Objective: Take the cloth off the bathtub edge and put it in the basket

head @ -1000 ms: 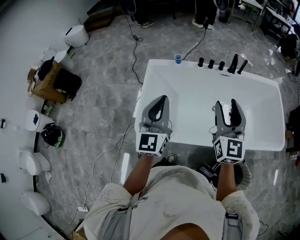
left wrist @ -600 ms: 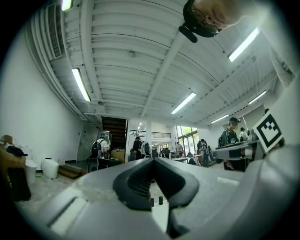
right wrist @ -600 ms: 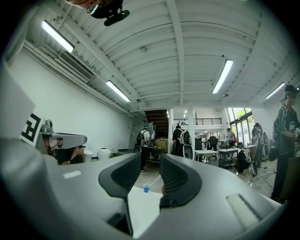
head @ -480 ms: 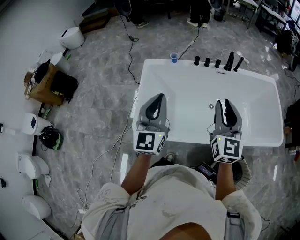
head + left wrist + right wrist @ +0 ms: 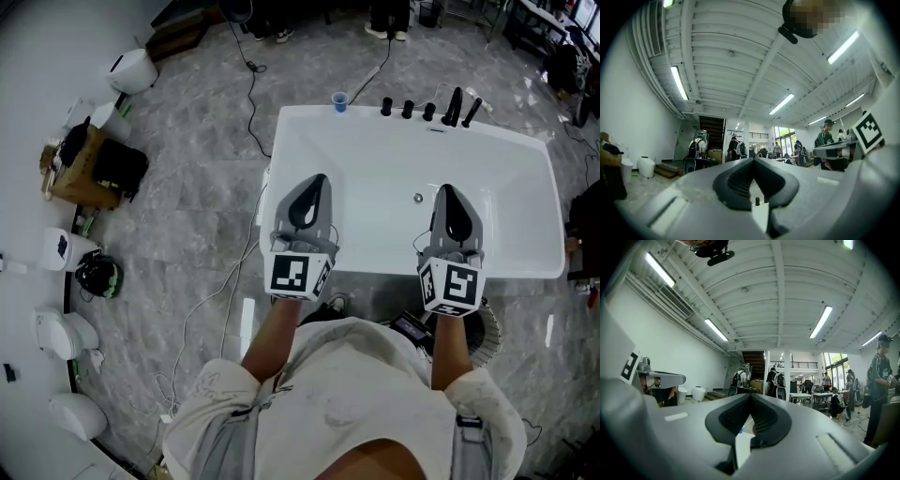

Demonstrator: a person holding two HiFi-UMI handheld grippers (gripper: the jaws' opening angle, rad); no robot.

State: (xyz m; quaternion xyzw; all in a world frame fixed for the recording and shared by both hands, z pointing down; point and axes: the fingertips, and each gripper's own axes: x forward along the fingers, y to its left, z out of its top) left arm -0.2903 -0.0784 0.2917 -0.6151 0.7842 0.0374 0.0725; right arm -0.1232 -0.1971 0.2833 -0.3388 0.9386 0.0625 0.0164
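Both the left gripper (image 5: 316, 181) and right gripper (image 5: 448, 190) hover closed, empty, above the bathtub's (image 5: 380, 264) near edge; cloth unseen, so locating it likely comes first.

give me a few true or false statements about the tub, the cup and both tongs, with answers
1. The left tongs and the right tongs are both shut. True.
2. A blue cup stands on the far rim of the bathtub. True.
3. The black taps sit on the near rim. False: they line the far rim.
4. The right tongs grip a cloth. False: nothing is between them.
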